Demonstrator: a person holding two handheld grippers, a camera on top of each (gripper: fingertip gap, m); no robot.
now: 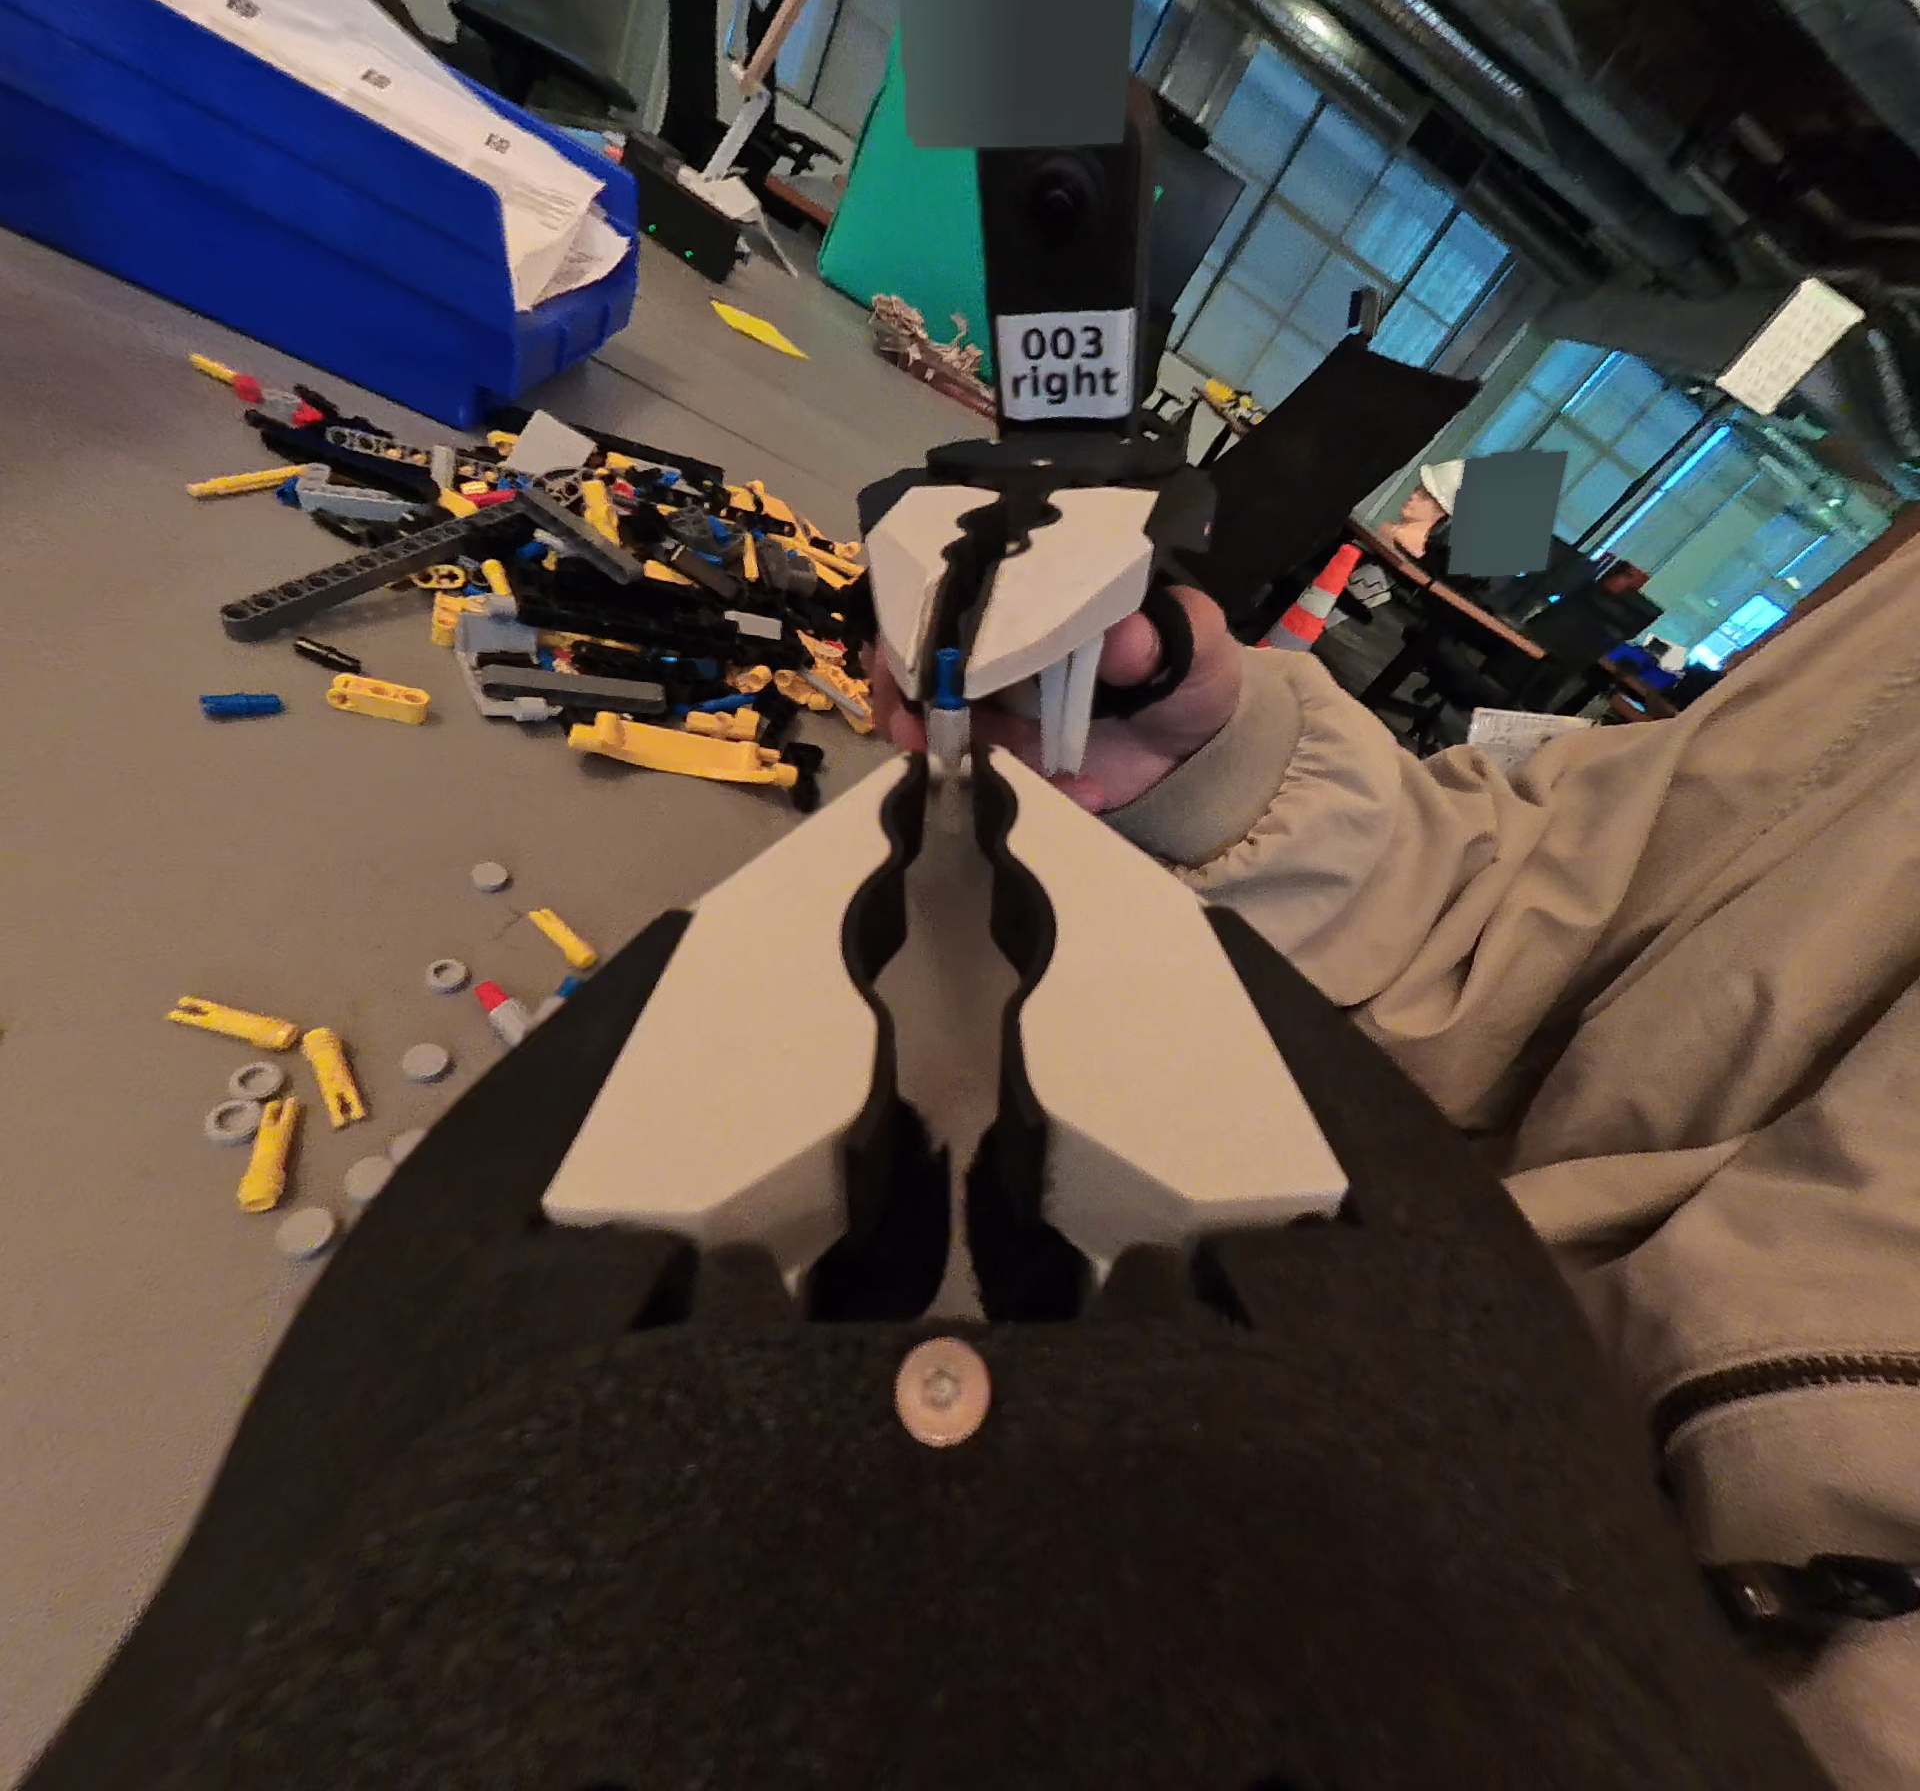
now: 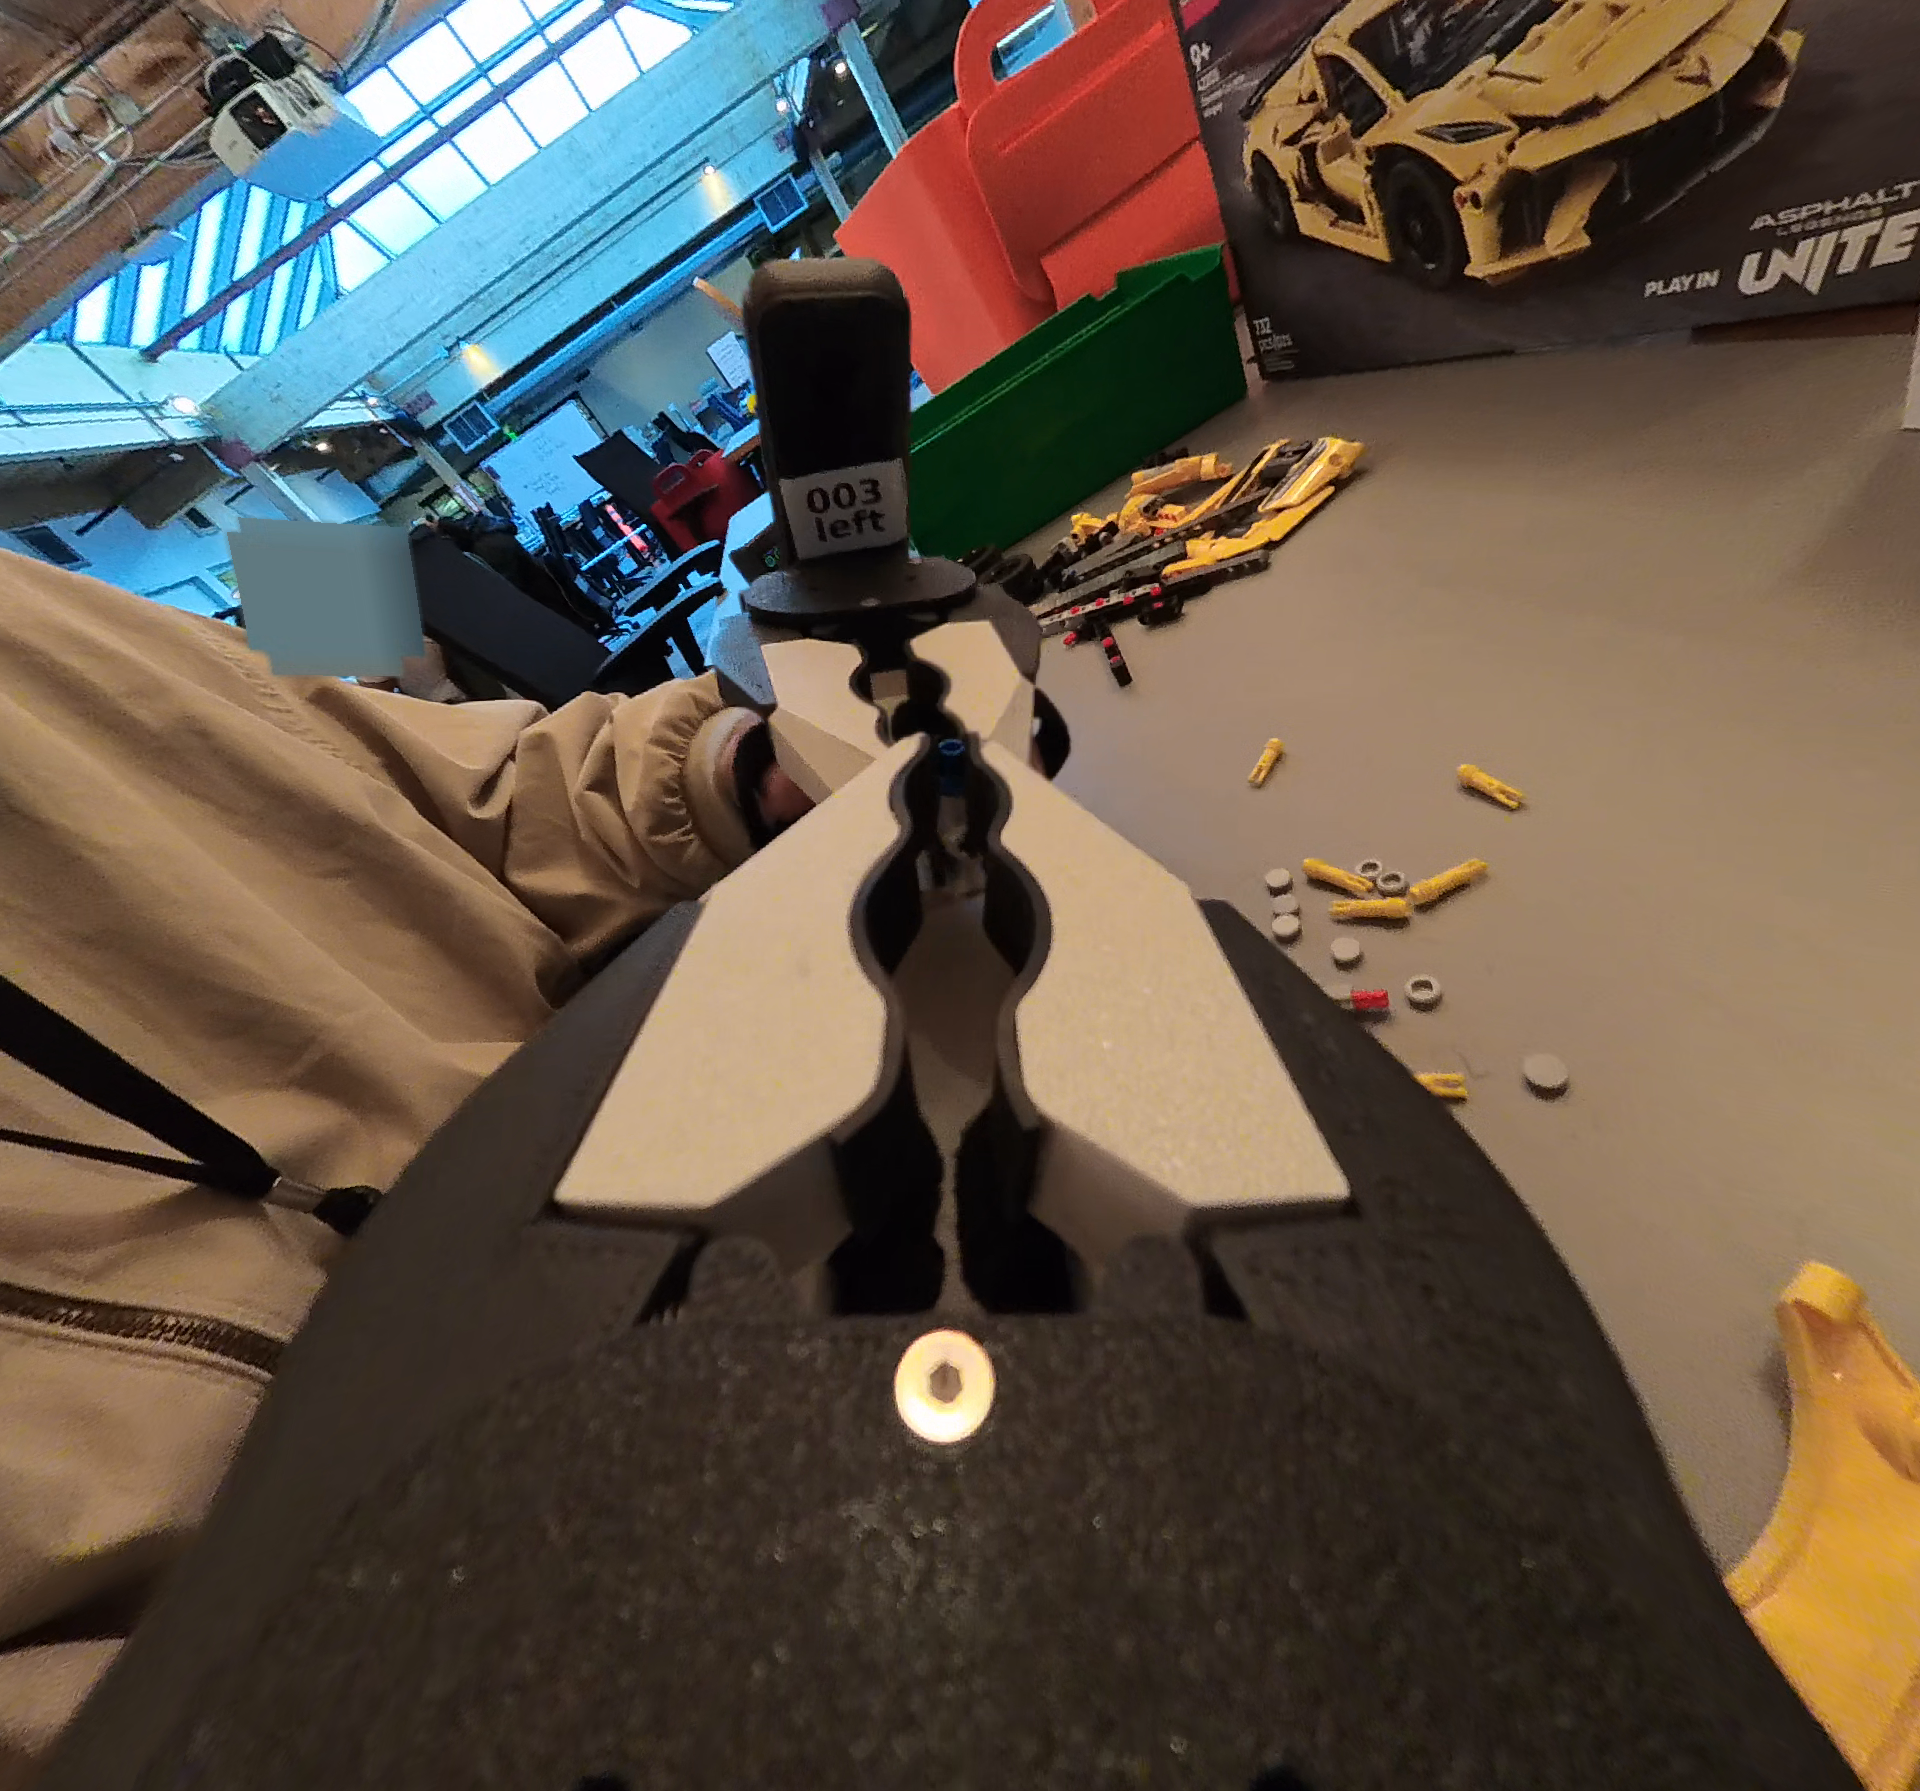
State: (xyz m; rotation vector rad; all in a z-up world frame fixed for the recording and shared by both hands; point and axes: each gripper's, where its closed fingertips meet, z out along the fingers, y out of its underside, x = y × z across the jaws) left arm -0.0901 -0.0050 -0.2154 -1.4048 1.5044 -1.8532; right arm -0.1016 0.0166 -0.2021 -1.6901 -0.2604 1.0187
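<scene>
**Both grippers meet tip to tip on one small peg piece**

Left gripper [image 1: 948, 773] and right gripper [image 1: 943, 692] face each other tip to tip above the grey table [image 1: 125, 806]. Between them sits a small piece: a blue pin [image 1: 947, 676] joined to a light grey connector [image 1: 948, 731]. The right gripper's fingers are clenched on the blue end, while the left gripper's tips pinch the grey end. From the right wrist view the blue pin [image 2: 951, 767] shows at the fingertips, with the left gripper [image 2: 914, 702] just beyond it.

A heap of black, yellow and grey building pieces [image 1: 623, 588] lies near a blue bin [image 1: 312, 214]. Loose yellow pegs [image 1: 332, 1076] and grey round studs [image 1: 426, 1061] are scattered closer. A green tray [image 2: 1081, 411], an orange case [image 2: 1049, 183] and a toy car box [image 2: 1558, 110] stand at the table's far side. Tan jacket sleeves [image 1: 1507, 910] cover both of the person's arms.
</scene>
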